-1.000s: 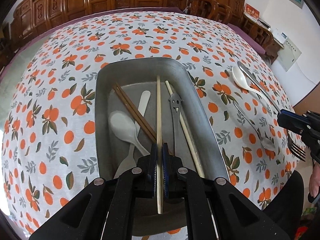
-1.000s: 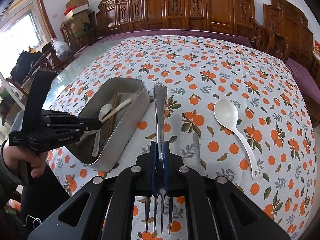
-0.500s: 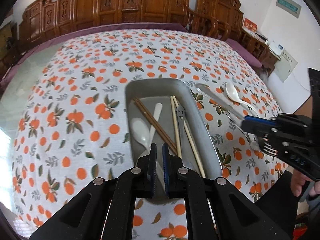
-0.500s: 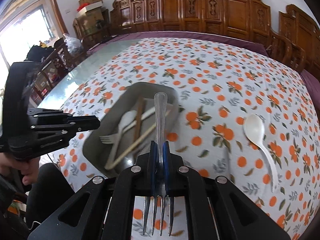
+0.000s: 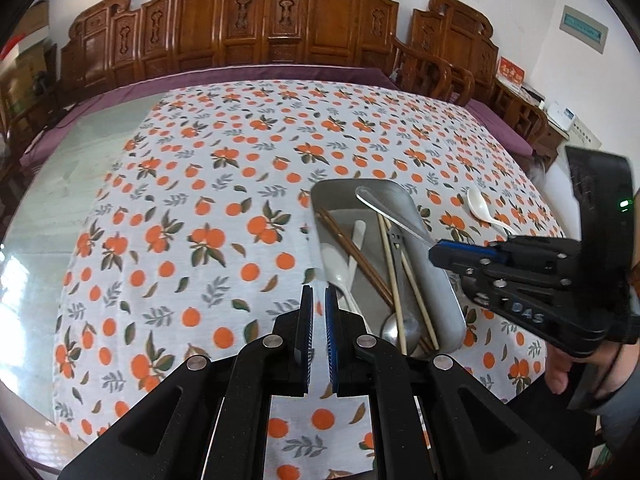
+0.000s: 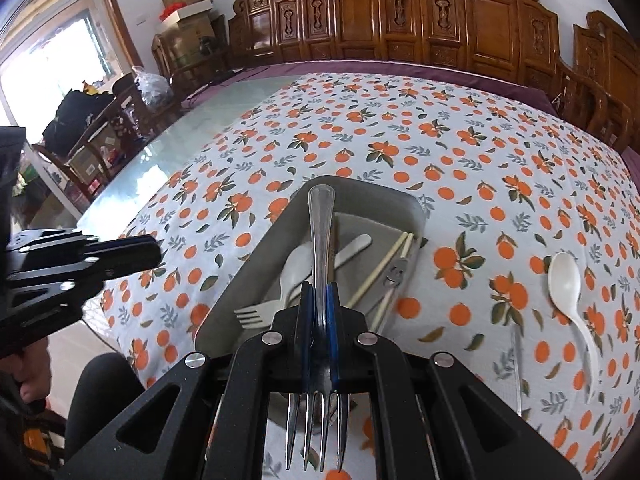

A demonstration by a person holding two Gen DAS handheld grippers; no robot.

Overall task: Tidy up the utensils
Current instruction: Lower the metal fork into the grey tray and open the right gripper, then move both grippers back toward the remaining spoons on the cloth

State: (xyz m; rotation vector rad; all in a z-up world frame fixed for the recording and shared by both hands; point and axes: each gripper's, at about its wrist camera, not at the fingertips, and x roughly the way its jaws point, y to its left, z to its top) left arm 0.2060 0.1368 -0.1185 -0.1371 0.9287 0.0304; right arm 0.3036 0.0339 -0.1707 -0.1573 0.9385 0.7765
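Observation:
A metal tray (image 5: 444,276) (image 6: 256,272) on the orange-print cloth holds dark chopsticks (image 5: 352,248), pale chopsticks (image 5: 392,264), a white spoon (image 5: 336,268), a white plastic fork (image 6: 256,314) and a small metal utensil (image 6: 394,274). My right gripper (image 6: 318,292) is shut on a metal fork (image 6: 320,232) and holds it over the tray, handle forward, tines toward the camera. In the left wrist view the right gripper (image 5: 440,250) and the fork (image 5: 384,210) hang above the tray's right rim. My left gripper (image 5: 316,296) is empty, jaws slightly apart, left of the tray.
A white spoon (image 6: 568,292) (image 5: 480,206) and a thin metal utensil (image 6: 518,364) lie on the cloth right of the tray. Carved wooden chairs (image 5: 280,28) line the far side. Bare glass tabletop (image 6: 160,160) lies left of the cloth.
My left gripper let go of a pale chopstick in the tray and drew back to the left. My right gripper carried the fork from the cloth to above the tray.

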